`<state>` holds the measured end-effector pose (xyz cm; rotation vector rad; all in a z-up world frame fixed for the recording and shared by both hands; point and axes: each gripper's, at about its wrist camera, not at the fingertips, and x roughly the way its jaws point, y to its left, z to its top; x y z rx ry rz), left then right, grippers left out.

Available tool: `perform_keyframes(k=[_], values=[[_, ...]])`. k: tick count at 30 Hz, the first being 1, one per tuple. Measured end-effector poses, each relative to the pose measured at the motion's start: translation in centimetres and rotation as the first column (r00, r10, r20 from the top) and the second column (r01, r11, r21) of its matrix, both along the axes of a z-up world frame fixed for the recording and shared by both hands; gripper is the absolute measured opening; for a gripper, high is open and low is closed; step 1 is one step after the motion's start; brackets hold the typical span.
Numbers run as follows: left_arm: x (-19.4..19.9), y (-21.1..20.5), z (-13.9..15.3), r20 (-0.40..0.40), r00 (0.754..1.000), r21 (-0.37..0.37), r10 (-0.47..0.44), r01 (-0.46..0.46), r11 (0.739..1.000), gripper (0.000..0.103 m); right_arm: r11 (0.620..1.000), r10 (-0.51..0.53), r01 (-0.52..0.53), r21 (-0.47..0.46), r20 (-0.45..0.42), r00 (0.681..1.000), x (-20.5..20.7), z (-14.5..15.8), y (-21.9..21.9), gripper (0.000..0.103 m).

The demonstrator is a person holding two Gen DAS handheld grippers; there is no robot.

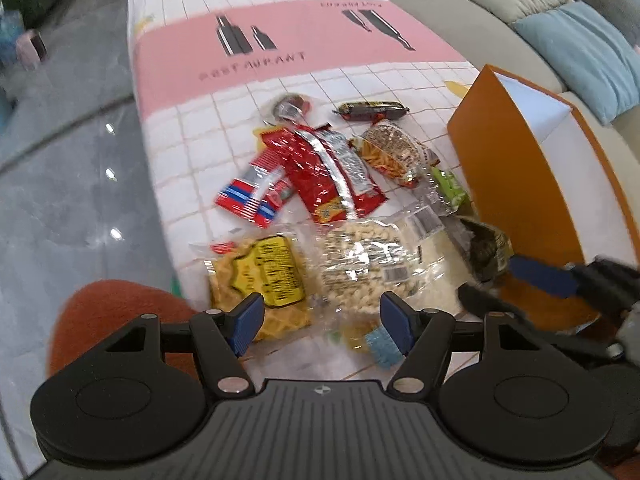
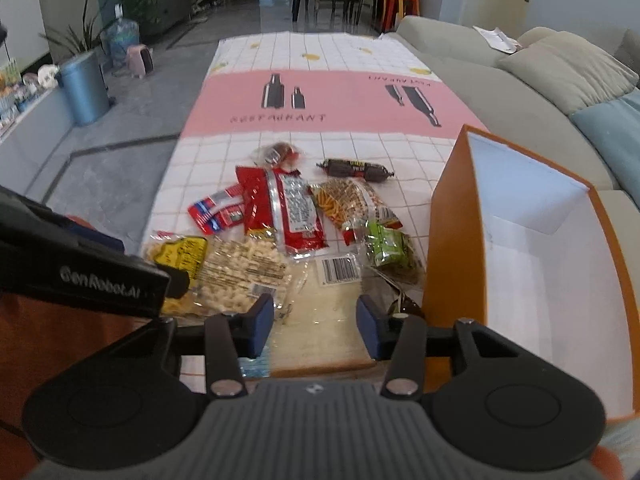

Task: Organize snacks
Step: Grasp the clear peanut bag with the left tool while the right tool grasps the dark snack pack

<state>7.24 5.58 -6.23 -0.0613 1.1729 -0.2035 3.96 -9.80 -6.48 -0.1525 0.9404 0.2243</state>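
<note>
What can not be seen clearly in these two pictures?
- Orange box: right wrist view, its near floor is hidden behind the right gripper.
- Dark green packet: left wrist view, blurred, label unreadable.
- Flat clear packet: right wrist view, its near end is covered by the gripper body.
- Peanut bag: left wrist view, print smeared by motion.

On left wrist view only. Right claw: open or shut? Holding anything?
Observer: Open. The right claw grips nothing; its pads sit apart over a clear packet.
Operator: Any snacks in the box yet?
Observer: None that I can see. The right wrist view looks into the orange box, and only white walls and floor show.
Operator: Anything on the floor left of the table?
Observer: A blue bin stands there, well away from the table.
</note>
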Motion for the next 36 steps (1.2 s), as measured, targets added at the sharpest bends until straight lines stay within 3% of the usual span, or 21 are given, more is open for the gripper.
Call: perform_keyframes(k=[4, 11, 15, 20, 22, 24, 28, 33, 36], values=[[1.5, -0.3, -1.8, -0.055, 0.998, -0.041, 0.018, -0.021, 0.999, 0.079, 1.000, -0.005, 0.005, 0.010, -0.043, 0.999, 1.4, -1.5, -0.5, 0.029], [3.7, 0.2, -4.6, -0.138, 0.988, -0.093, 0.070, -0.083, 0.992, 0.080, 1.000, 0.006, -0.003, 0.029, -0.081, 0.997, 3.2, -3.3, -0.5, 0.029], [4.4, 0.5, -5.6, -0.172, 0.982, -0.137, 0.083, -0.108, 0.985, 0.087, 0.999, 0.031, -0.027, 0.037, -0.095, 0.995, 3.9, -4.0, -0.1, 0.029], [4.6, -0.2, -5.9, -0.146, 0.988, -0.133, 0.057, -0.077, 0.988, 0.092, 0.999, 0.042, -0.039, 0.033, -0.091, 0.995, 4.4, -4.5, 0.3, 0.029], [4.7, -0.6, -6.0, -0.135, 0.990, -0.135, 0.041, -0.059, 0.989, 0.090, 0.999, 0.042, -0.040, 0.029, -0.092, 0.995, 4.6, -4.6, 0.3, 0.029], [4.7, -0.8, -6.0, -0.128, 0.991, -0.146, 0.027, -0.046, 0.988, 0.078, 0.999, 0.042, -0.039, 0.034, -0.094, 0.995, 4.7, -4.7, 0.2, 0.029], [4.5, -0.8, -5.7, -0.120, 0.992, -0.165, 0.030, -0.050, 0.985, 0.067, 0.999, 0.041, -0.038, 0.027, -0.091, 0.995, 4.7, -4.8, 0.2, 0.029], [3.6, 0.2, -3.4, -0.072, 0.996, -0.209, 0.054, -0.068, 0.975, 0.039, 0.999, 0.032, -0.031, 0.009, -0.094, 0.995, 4.6, -4.7, 0.1, 0.029], [3.2, 0.5, -2.3, -0.062, 0.997, -0.284, 0.045, -0.061, 0.957, 0.036, 0.999, 0.032, -0.031, 0.008, -0.095, 0.995, 4.3, -4.6, 0.0, 0.026]])
